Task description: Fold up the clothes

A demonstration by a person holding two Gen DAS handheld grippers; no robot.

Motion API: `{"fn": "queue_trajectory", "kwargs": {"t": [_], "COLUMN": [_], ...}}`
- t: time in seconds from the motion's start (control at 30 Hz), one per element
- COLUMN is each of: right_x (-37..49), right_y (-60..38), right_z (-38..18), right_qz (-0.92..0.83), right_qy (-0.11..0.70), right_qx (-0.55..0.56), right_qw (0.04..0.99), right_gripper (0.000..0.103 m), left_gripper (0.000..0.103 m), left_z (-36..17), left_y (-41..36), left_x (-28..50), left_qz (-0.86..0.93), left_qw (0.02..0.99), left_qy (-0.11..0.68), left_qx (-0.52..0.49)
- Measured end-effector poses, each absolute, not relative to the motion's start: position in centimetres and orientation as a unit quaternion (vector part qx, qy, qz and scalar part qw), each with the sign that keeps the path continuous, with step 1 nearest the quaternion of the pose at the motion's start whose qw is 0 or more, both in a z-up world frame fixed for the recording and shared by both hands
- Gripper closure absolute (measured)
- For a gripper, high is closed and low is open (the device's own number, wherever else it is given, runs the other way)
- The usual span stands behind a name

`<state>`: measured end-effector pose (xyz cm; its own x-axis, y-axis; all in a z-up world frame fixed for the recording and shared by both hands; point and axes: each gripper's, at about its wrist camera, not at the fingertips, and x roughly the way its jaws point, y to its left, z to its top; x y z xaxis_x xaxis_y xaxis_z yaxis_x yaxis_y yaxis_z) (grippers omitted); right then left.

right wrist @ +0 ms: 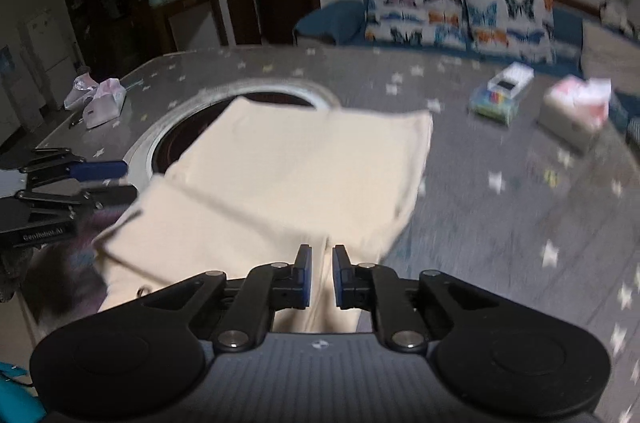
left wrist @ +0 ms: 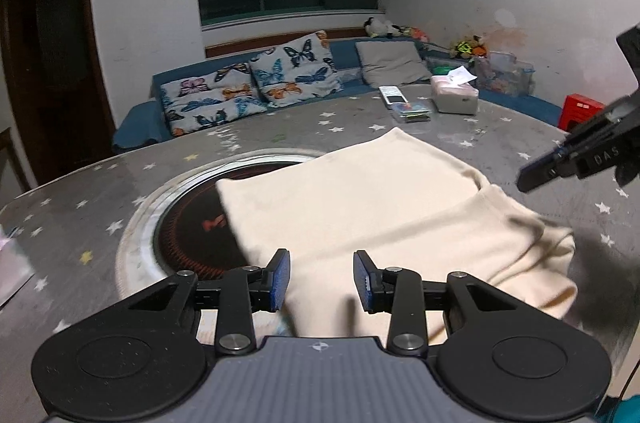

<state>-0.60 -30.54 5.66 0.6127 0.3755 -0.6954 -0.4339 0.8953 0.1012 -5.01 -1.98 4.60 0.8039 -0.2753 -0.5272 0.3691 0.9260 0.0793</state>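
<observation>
Right wrist: claw pinching cream garment

cream soft knit garment, folded into a flat rectangle, second layer overlapping at one end, lying partly over round recessed burner

"das" on right claw

My right wrist view is looking smeary, so the small boxes on the table are staying fuzzy to me. The cream cloth is covering part of the round cooker ring. The right gripper is getting cut off by my left view's edge.
</observation>
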Motion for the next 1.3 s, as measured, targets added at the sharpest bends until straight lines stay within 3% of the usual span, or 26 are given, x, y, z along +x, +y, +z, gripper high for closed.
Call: {"fn": "queue_trajectory", "kwargs": {"t": [0.33,1.03,1.2,1.3], "right_x": [2.5,-3.5,-3.9,-4.5], "right_y": [-27.5,-27.5,-27.6,-27.8], "right_z": [2.6,2.4,2.5,3.1], "right_qz": [0.244,0.285,0.289,0.294], "right_qy": [0.383,0.394,0.391,0.387], "right_qx": [-0.073,-0.103,-0.108,-0.113], "right_qw": [0.888,0.867,0.867,0.866], "right_gripper": [0.092,0.092,0.087,0.083], "left_gripper": [0.065,0.065,0.065,0.057], "left_z": [1.8,1.9,3.3,4.1], "left_y": [-3.4,-6.2,-4.9,-3.8], "left_x": [-2.0,-7.5,-8.9,-10.6], "left_qz": [-0.174,-0.241,-0.238,-0.245], "left_qw": [0.934,0.918,0.922,0.919], "left_qy": [0.297,0.282,0.273,0.269], "left_qx": [0.098,0.137,0.14,0.152]}}
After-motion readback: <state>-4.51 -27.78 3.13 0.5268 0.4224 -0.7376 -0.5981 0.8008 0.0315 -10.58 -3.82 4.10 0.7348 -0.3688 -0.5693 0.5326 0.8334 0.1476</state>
